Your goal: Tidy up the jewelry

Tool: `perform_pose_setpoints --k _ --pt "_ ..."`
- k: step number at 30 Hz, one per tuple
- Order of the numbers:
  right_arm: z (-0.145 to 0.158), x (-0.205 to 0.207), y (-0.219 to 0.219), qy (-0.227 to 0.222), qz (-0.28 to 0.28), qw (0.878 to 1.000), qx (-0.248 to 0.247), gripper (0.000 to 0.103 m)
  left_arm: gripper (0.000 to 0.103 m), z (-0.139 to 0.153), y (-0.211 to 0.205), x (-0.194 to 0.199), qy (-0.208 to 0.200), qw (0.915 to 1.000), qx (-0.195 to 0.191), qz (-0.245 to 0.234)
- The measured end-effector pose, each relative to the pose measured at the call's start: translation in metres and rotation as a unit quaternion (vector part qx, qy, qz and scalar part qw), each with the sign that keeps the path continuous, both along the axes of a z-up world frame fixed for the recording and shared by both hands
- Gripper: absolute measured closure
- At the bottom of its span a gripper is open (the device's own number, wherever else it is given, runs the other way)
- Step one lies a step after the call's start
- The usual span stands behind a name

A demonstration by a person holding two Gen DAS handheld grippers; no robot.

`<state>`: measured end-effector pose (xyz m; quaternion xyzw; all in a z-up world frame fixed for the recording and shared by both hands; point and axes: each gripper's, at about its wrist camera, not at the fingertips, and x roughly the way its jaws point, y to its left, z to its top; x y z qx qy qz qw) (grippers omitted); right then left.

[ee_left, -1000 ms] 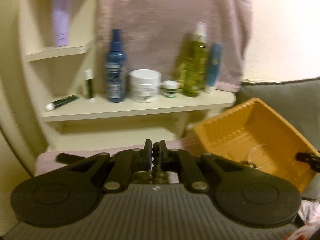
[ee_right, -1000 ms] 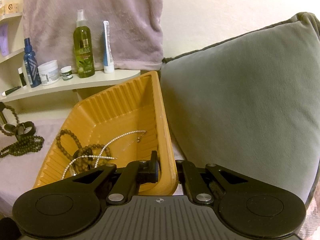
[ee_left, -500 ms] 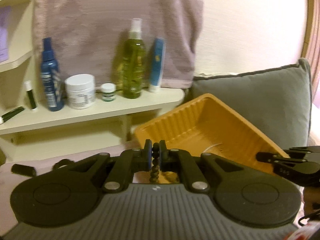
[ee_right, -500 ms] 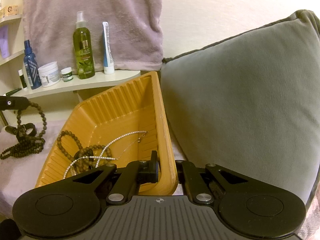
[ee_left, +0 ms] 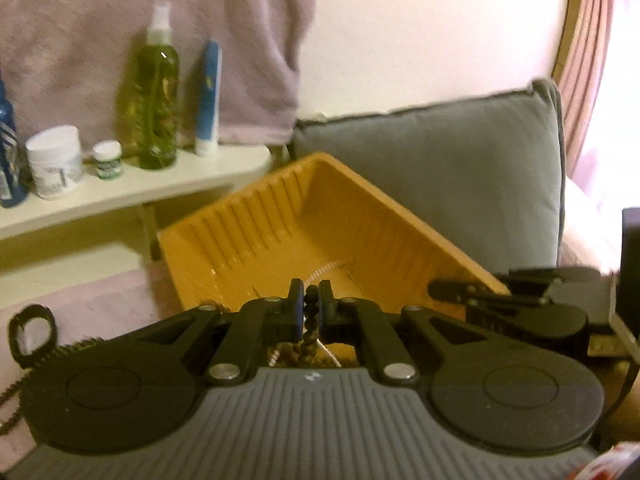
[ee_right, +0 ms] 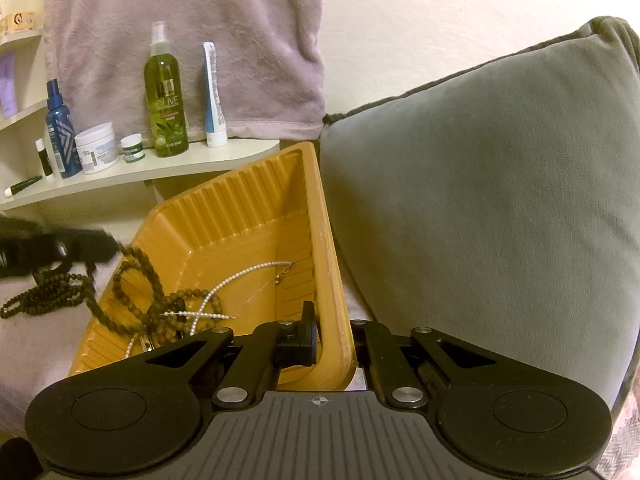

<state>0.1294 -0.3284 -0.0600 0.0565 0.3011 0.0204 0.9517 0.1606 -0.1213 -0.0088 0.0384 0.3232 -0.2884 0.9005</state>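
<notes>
Left wrist view: left gripper point(ee_left: 309, 307) pinches dark bead strand point(ee_left: 308, 334) above near edge of orange tray point(ee_left: 248, 236)

Right wrist view: right gripper point(ee_right: 335, 338) clamps tray's right wall point(ee_right: 326, 248); pearl necklace point(ee_right: 236, 276) and brown beads point(ee_right: 168, 308) lie inside tray; grey cushion point(ee_right: 480, 184) just beside

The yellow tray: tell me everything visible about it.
The yellow tray looks like thin moulded plastic, rectangular, with ribbed walls and a rolled rim. It sits tilted on the pinkish cover, its far corner raised beside the grey cushion. The right gripper is clamped on its near right wall, one finger inside, one outside. Inside lie a brown bead strand and a pearl strand; the dark bead necklace held by the left gripper hangs over its left rim.
</notes>
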Motion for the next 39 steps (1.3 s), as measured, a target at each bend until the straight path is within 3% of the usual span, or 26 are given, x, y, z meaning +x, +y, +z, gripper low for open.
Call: perform_pose_setpoints --k 5,8,18,23,30,35,39 --pt "0.0 0.0 0.0 0.0 0.0 1.0 0.0 0.098 0.097 -0.009 -0.004 -0.002 0.012 0.9999 -0.002 -0.008" --pt "0.0 0.0 0.0 0.0 0.0 1.0 0.0 0.098 0.078 -0.008 -0.001 -0.002 0.012 0.9999 -0.01 -0.005" --pt "-0.001 0.001 -0.001 0.001 0.0 1.0 0.0 0.098 0.079 0.001 0.053 0.007 -0.015 0.9957 0.004 0.091" --pt "-0.002 0.002 -0.002 0.001 0.0 1.0 -0.001 0.098 0.077 0.002 0.093 0.004 -0.03 0.988 0.019 0.15" --pt "-0.002 0.002 -0.001 0.002 0.0 1.0 -0.003 0.098 0.075 -0.008 0.146 -0.007 -0.038 0.9698 0.065 0.232" --pt "-0.003 0.002 -0.002 0.003 0.002 1.0 -0.006 0.098 0.074 -0.022 0.17 -0.015 -0.036 0.9587 0.093 0.267" --pt "-0.004 0.002 -0.002 0.005 0.002 1.0 -0.01 0.098 0.074 -0.035 0.178 -0.018 -0.03 0.9563 0.108 0.27"
